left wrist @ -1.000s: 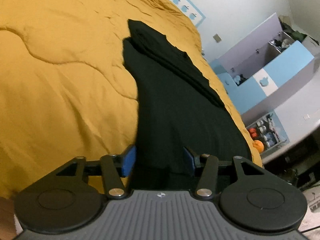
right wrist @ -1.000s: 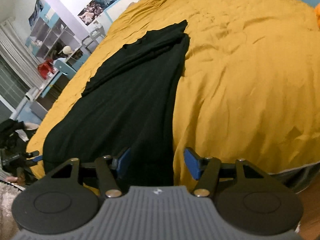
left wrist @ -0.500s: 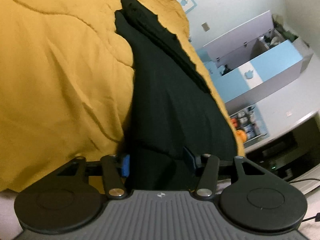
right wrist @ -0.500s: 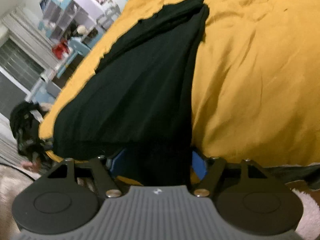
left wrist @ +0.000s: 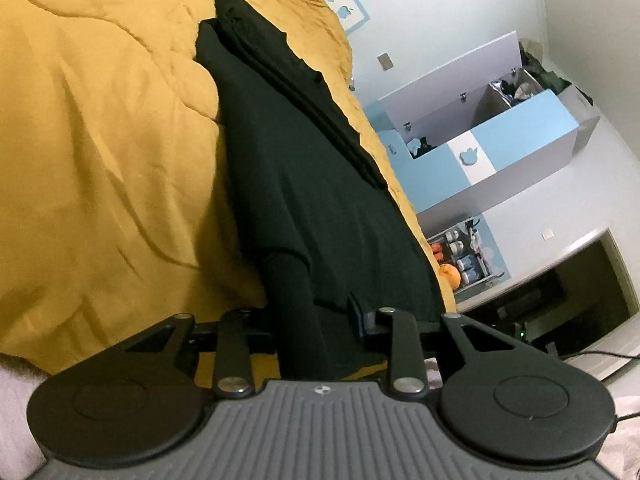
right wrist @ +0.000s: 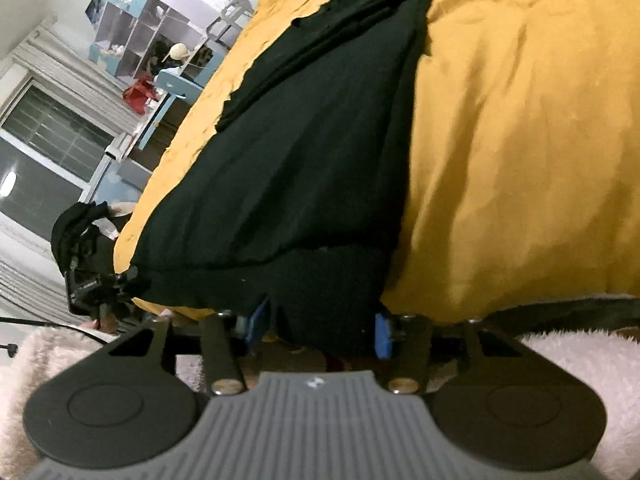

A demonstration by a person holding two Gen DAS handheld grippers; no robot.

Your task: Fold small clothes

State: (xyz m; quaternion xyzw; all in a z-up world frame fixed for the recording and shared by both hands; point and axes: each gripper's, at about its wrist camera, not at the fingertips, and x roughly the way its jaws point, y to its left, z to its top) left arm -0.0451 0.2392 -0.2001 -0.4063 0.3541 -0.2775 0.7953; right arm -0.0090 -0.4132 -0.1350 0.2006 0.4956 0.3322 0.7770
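Your two grippers meet the near hem of a black garment (left wrist: 320, 184) spread lengthwise on a mustard-yellow quilt (left wrist: 100, 140), its far side already doubled into a narrow folded strip. Your left gripper (left wrist: 316, 316) is closing its jaws with a bunched corner of the cloth between them; whether the pads press yet you cannot tell. Your right gripper (right wrist: 320, 324) is closing too, blue pads (right wrist: 383, 336) standing at either side of the hanging hem, fabric between them. A blue-and-white cabinet (left wrist: 500, 136) stands beyond the bed.
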